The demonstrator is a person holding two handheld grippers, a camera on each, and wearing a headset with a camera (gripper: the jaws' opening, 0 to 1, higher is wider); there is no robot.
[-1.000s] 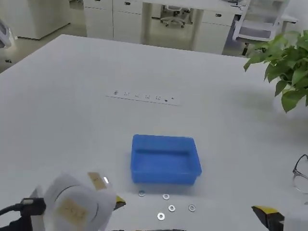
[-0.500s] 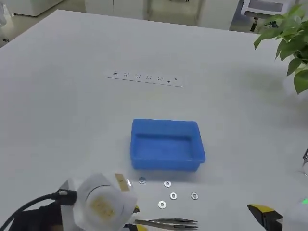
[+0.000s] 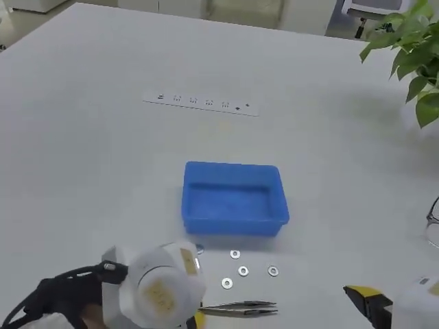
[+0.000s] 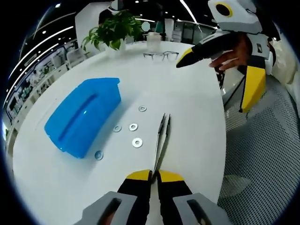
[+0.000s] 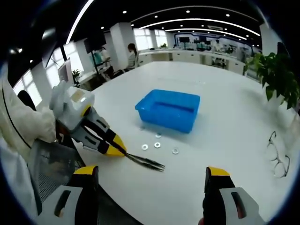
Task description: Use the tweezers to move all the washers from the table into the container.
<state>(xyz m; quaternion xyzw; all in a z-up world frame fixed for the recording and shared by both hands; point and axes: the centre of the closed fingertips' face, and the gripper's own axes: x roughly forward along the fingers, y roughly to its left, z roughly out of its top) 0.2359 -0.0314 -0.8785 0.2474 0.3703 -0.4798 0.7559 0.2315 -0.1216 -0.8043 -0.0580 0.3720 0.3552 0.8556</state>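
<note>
A blue container [image 3: 233, 199] sits on the white table [image 3: 103, 151]. Just in front of it lie several small steel washers [image 3: 243, 271], also plain in the left gripper view as washers [image 4: 133, 127]. Silver tweezers [image 4: 161, 136] lie along the table with their tips toward the washers. My left gripper [image 4: 153, 176] is shut on their back end. In the head view that left gripper [image 3: 199, 317] is at the bottom left, with the tweezers [image 3: 240, 308] sticking out to the right. My right gripper [image 5: 150, 176] is open and empty, right of the washers.
A flush socket strip [image 3: 202, 104] lies in the table beyond the container. A potted plant [image 3: 415, 62] stands at the far right, and a pair of glasses [image 5: 276, 159] lies near it. The table's front edge is close behind the tweezers.
The head view has tilted down, bringing the tweezers into sight. My left gripper has moved right along the front edge to the tweezers' back end.
</note>
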